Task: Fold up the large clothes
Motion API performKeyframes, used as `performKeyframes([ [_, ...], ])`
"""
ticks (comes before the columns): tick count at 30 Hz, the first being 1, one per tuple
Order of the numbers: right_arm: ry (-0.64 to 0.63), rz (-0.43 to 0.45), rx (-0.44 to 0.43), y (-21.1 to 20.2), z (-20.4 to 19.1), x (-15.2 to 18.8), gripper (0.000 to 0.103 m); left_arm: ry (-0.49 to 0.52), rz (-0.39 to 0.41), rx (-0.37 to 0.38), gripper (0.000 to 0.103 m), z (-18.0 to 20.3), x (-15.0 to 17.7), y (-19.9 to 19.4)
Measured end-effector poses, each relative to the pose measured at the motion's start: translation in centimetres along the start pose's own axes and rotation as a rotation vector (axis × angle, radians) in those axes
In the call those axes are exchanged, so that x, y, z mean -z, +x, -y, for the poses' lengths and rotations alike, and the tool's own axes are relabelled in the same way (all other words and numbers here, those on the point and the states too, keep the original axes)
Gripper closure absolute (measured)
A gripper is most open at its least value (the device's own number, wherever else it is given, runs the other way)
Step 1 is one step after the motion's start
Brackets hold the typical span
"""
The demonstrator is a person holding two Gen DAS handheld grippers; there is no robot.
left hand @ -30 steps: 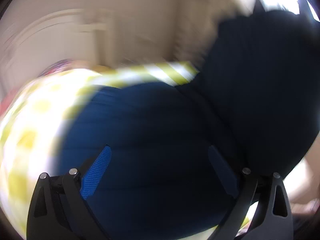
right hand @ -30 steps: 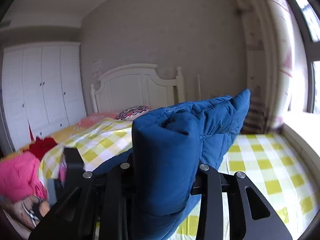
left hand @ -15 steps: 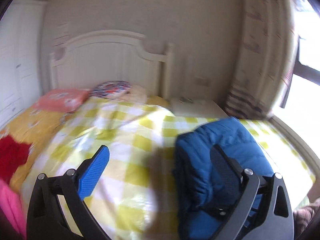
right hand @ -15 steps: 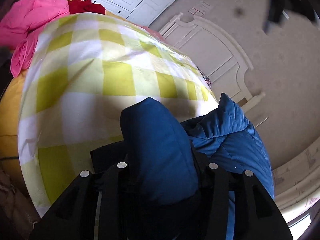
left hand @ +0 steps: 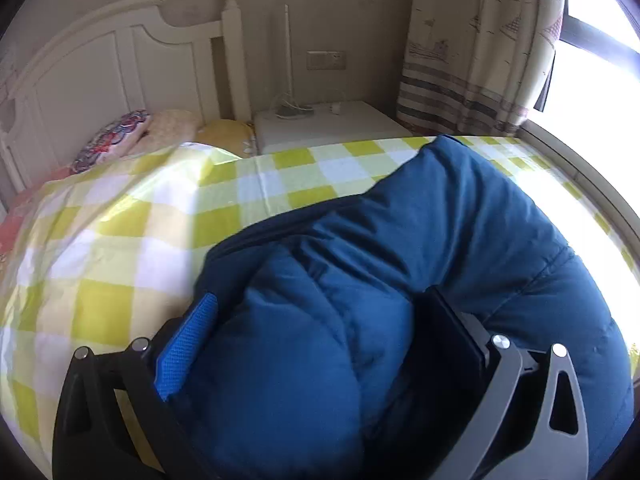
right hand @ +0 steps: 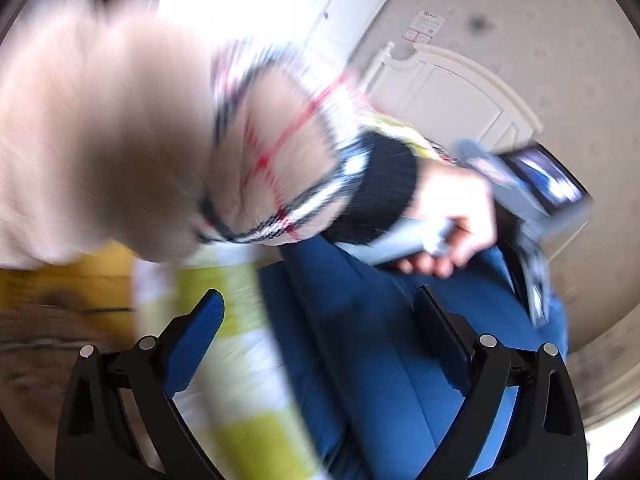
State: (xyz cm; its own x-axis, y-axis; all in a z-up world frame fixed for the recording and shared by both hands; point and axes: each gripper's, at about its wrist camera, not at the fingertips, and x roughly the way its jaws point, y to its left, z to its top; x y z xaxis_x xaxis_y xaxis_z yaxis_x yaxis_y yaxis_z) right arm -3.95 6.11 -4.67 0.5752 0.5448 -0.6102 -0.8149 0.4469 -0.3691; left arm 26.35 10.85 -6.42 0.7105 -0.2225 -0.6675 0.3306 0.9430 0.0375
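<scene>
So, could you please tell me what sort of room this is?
Most likely a home bedroom: a bed with a white headboard and a yellow checked cover, pillows by the headboard, a white bedside table, and a curtain at the window.

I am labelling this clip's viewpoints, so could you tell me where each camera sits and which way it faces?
Left wrist: on the left gripper, looking along its fingers over the blue padded jacket between them towards the headboard; no body shows.
Right wrist: on the right gripper, jaws open, looking down at the jacket and checked bedspread; the person's sleeved arm and left hand show, blurred.
Shared: jacket, bedspread, headboard.
</scene>
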Motion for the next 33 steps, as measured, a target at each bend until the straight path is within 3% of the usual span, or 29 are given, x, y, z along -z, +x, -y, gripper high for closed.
performKeyframes([
  [3, 0.120, 0.104, -0.037, -4.9, 3.1, 1.3, 0.019, -0.055, 0.025, -0.042, 0.002, -1.5, 1.2, -0.3],
  [6, 0.294, 0.168, 0.073, -8.5, 8.1, 2.5, 0.022, -0.093, 0.032, -0.051, 0.002, -2.3, 1.3, -0.3],
  [9, 0.486, 0.190, 0.143, -9.7, 12.5, 4.2, 0.022, -0.084, 0.041, -0.078, 0.002, -2.3, 0.8, -0.9],
  [11, 0.530, 0.159, 0.145, -8.6, 13.4, 4.8, 0.022, -0.085, 0.040, -0.080, 0.002, -2.3, 0.7, -0.7],
  [14, 0.475, -0.010, 0.052, -2.5, 11.5, 5.4, 0.017, -0.096, 0.035, -0.067, 0.002, -2.4, 0.3, -0.4],
  [15, 0.374, -0.039, 0.117, -1.3, 9.4, 5.8, 0.005, -0.102, 0.036, -0.064, 0.002, -2.5, 0.4, -0.4],
  [16, 0.269, -0.031, 0.202, -0.4, 7.4, 5.9, 0.004, -0.105, 0.036, -0.062, 0.002, -2.7, 0.5, -0.3],
  [18, 0.283, -0.046, 0.206, -0.1, 7.6, 5.7, 0.004, -0.113, 0.034, -0.060, 0.002, -2.9, 0.6, -0.2],
  [20, 0.282, -0.083, 0.146, -0.6, 8.8, 5.2, 0.004, -0.116, 0.025, -0.056, 0.002, -3.0, 0.5, 0.0],
  [22, 0.287, -0.081, 0.112, -1.7, 9.8, 4.8, 0.019, -0.120, 0.021, -0.051, 0.002, -3.2, 0.5, 0.1],
  [26, 0.379, 0.018, 0.179, -3.7, 15.2, 3.8, 0.020, -0.134, 0.019, -0.049, 0.002, -3.5, 0.6, 0.3],
  [29, 0.440, 0.024, 0.183, -1.1, 19.3, 3.9, 0.023, -0.145, 0.021, -0.060, 0.002, -3.7, 0.6, 0.2],
  [30, 0.455, -0.017, 0.172, 0.5, 20.4, 4.4, 0.028, -0.155, 0.020, -0.067, 0.002, -3.8, 0.6, 0.3],
  [31, 0.466, -0.057, 0.142, 1.9, 21.0, 5.2, 0.027, -0.166, 0.015, -0.080, 0.002, -4.1, 0.7, 0.3],
  [33, 0.558, 0.007, 0.029, 3.1, 22.7, 6.8, 0.026, -0.193, 0.003, -0.078, 0.002, -4.6, 0.8, 0.6],
])
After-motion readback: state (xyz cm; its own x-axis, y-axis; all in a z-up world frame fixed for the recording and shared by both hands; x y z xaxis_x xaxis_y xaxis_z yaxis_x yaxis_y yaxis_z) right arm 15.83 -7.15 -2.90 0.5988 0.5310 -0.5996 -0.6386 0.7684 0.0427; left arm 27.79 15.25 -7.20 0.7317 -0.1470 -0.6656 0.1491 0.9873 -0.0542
